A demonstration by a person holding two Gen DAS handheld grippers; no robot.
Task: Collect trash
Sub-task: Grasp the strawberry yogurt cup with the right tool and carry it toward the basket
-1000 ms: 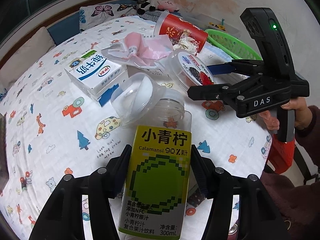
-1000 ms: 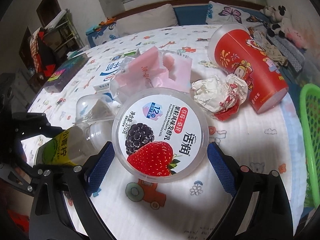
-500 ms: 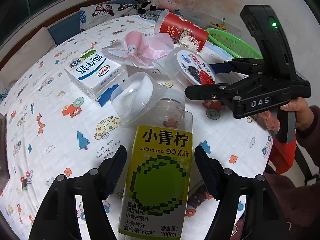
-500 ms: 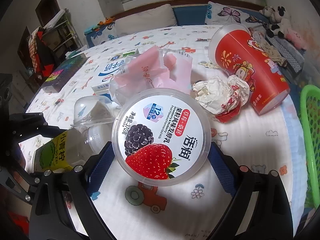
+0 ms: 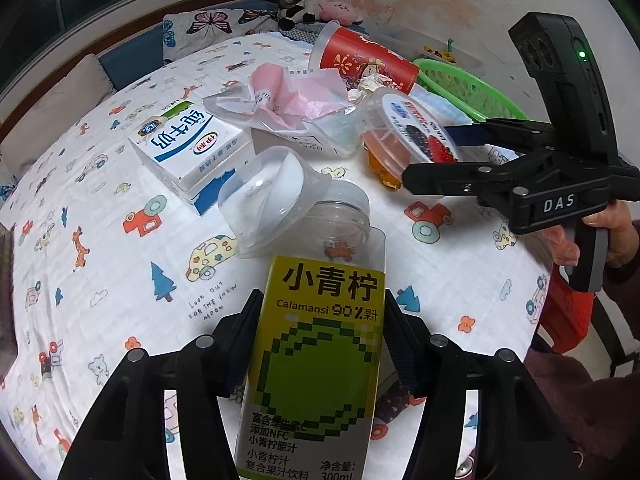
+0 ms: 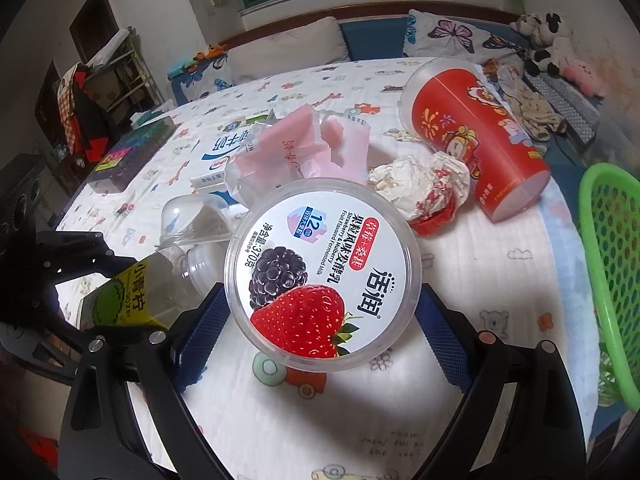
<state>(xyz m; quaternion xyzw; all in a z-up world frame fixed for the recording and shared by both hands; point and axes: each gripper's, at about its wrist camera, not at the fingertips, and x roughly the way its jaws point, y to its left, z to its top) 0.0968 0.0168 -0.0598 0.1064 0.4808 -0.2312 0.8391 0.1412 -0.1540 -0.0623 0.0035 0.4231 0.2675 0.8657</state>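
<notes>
Where the lower edge of the left wrist view cuts off its base, the clear plastic juice bottle with the yellow-green label (image 5: 320,352) lies between the black fingers of the left gripper (image 5: 322,344), whose jaws have just been closing and now press its sides. Its long axis runs away from the camera, the open mouth pointing toward the middle of the cartoon-print cloth-covered table (image 5: 120,280). "Calamansi 90%" and "300mL" can be read on the label.

Just past the mouth a clear plastic dome cup (image 5: 272,196) lies tipped on its side. To its left sits a white and blue milk carton (image 5: 188,148), its Chinese lettering upside down.

Right of these, the right gripper (image 6: 320,328) has its blue-padded jaws spread wide, gripping the round clear yogurt tub (image 6: 320,276), marked "Strawberry & Mulberry Flavored Fermented Milk". Whether the tub touches the cloth is hard to tell.

Farther off lie crumpled pink and clear wrapping (image 5: 288,100), a crumpled white paper ball (image 6: 424,188) and a red printed paper cup (image 6: 476,136) on its side. A green mesh plastic basket (image 6: 608,248) is cut off at the right edge.
</notes>
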